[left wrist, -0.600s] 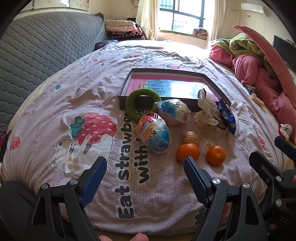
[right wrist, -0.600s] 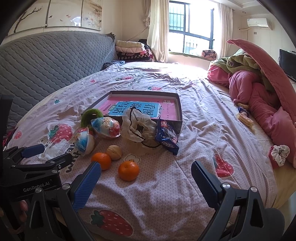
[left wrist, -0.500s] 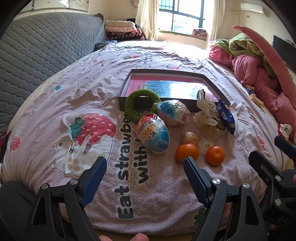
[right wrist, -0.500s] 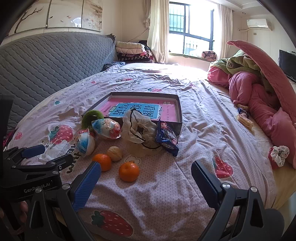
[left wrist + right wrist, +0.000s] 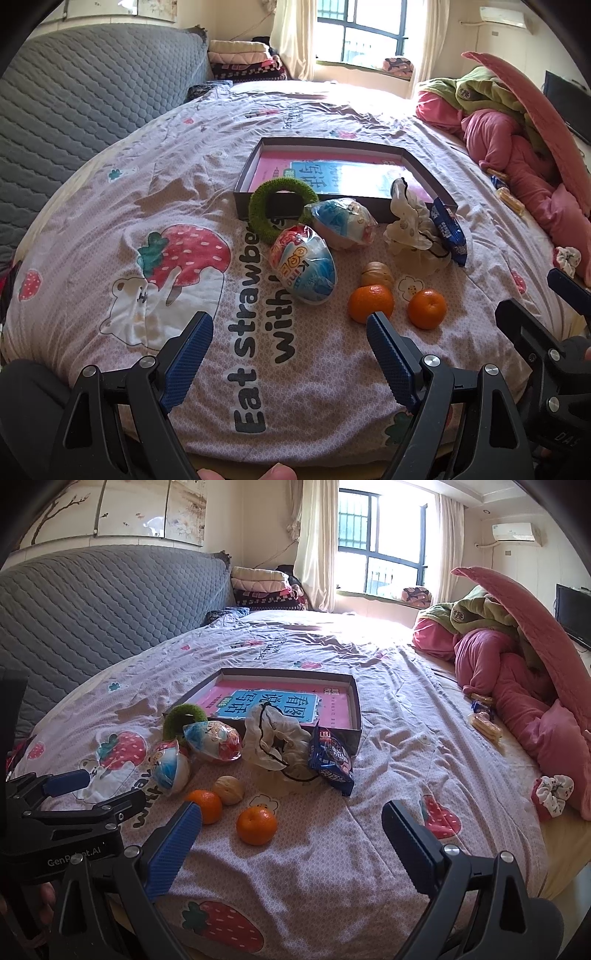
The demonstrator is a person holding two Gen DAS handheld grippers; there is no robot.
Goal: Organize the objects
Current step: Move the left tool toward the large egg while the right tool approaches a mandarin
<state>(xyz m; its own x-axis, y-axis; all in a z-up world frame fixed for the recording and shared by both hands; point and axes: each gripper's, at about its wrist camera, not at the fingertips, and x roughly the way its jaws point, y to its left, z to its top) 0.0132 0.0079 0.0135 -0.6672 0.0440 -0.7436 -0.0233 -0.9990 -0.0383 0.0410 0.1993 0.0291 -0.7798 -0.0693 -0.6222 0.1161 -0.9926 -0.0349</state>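
Barely any change since a sec ago: toys, oranges etc. not moved. Left gripper (image 5: 290, 349) & right gripper (image 5: 291, 834) spread wide, both w/ nothing held. Nothing in shallow box (image 5: 356, 709) yet.

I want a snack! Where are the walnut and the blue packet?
walnut (image 5: 229, 790), right wrist view, middle of its shell.
blue packet (image 5: 330, 757), right wrist view, middle of its printed front.

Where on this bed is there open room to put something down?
Bare sheet lies left of the green ring, over the strawberry print, and right of the snack packet toward the pink quilt. The shallow box holds only a book. Crowded: the toy eggs, pouch, walnut and oranges before the box.
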